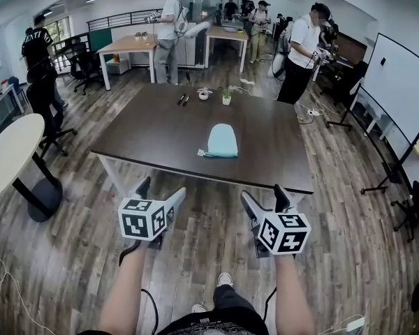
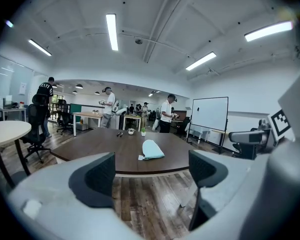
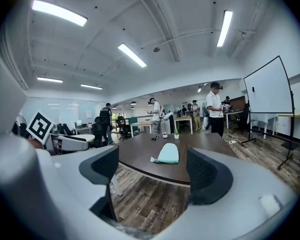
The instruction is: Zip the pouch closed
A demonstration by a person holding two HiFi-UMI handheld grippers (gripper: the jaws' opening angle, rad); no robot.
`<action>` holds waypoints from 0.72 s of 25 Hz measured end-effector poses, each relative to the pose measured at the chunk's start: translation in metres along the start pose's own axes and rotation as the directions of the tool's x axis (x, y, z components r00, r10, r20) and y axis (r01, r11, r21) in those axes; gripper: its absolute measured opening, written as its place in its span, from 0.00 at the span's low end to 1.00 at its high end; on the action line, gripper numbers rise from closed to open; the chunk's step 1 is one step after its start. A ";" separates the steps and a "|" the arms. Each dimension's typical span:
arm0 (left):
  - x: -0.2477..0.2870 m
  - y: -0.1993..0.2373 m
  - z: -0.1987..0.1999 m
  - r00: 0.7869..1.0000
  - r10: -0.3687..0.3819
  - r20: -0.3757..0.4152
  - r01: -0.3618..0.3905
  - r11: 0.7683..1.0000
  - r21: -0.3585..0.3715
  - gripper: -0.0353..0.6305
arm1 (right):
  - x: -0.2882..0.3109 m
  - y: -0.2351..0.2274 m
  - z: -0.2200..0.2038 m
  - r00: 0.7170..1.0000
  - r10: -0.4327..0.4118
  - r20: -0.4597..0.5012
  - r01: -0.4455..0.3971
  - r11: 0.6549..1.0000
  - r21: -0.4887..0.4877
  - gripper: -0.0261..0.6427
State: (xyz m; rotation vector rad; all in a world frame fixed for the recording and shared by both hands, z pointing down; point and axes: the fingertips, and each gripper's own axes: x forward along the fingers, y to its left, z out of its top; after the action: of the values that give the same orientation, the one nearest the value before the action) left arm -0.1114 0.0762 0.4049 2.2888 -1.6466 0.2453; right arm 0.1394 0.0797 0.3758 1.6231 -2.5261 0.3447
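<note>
A light teal pouch (image 1: 221, 141) with a small white tag lies flat on the dark brown table (image 1: 146, 135), near its front edge. Both grippers hang over the wood floor, short of the table and well apart from the pouch. My left gripper (image 1: 160, 191) is open with nothing between its jaws, and so is my right gripper (image 1: 265, 198). In the left gripper view the pouch (image 2: 152, 149) shows far off between the open jaws of the left gripper (image 2: 150, 176). The right gripper view likewise frames the pouch (image 3: 168, 154) between the spread jaws of the right gripper (image 3: 155, 171).
At the table's far side stand a small potted plant (image 1: 226, 98), a white cup (image 1: 204, 94) and two dark pens (image 1: 183, 100). A round white table (image 1: 10, 152) is at the left, a whiteboard (image 1: 398, 82) at the right. Several people stand further back.
</note>
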 end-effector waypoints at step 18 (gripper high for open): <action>0.110 0.032 0.014 0.999 -0.001 -0.044 0.002 1.000 0.019 0.75 | 0.109 -0.052 -0.003 1.000 -0.004 -0.012 0.004 0.999 0.046 0.66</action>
State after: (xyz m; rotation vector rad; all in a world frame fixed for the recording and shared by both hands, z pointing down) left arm -0.1064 -0.0357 0.4311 2.2820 -1.6270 0.3105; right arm 0.1413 -0.0366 0.4093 1.6374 -2.5242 0.4133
